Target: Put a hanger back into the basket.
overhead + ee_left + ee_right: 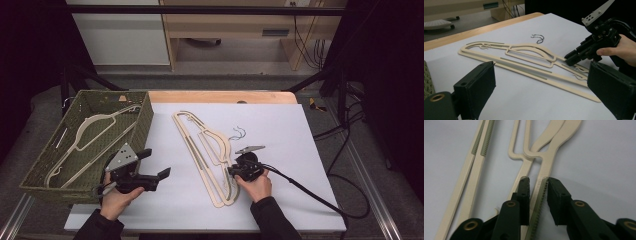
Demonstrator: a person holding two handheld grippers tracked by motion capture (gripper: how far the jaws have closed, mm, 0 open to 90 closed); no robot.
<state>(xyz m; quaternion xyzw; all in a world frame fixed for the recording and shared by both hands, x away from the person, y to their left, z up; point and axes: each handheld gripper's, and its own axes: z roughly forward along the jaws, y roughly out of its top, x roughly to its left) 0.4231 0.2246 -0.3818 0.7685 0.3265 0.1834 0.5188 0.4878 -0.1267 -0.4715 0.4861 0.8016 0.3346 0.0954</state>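
in the high view, two cream hangers (205,150) lie stacked on the white sheet (280,130), beside the green basket (145,117). in the left gripper view, the left gripper (541,90) stands wide open, holding nothing. in the right gripper view, the right gripper (538,182) is closed on the upper hanger's arm (543,187).

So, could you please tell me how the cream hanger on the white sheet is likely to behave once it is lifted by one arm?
The hanger looks thin, flat and open-framed, so it is probably light. Gripped near one end by the right hand-held gripper, its long frame will likely droop or swing. A second hanger seems stacked with it and may catch on it.
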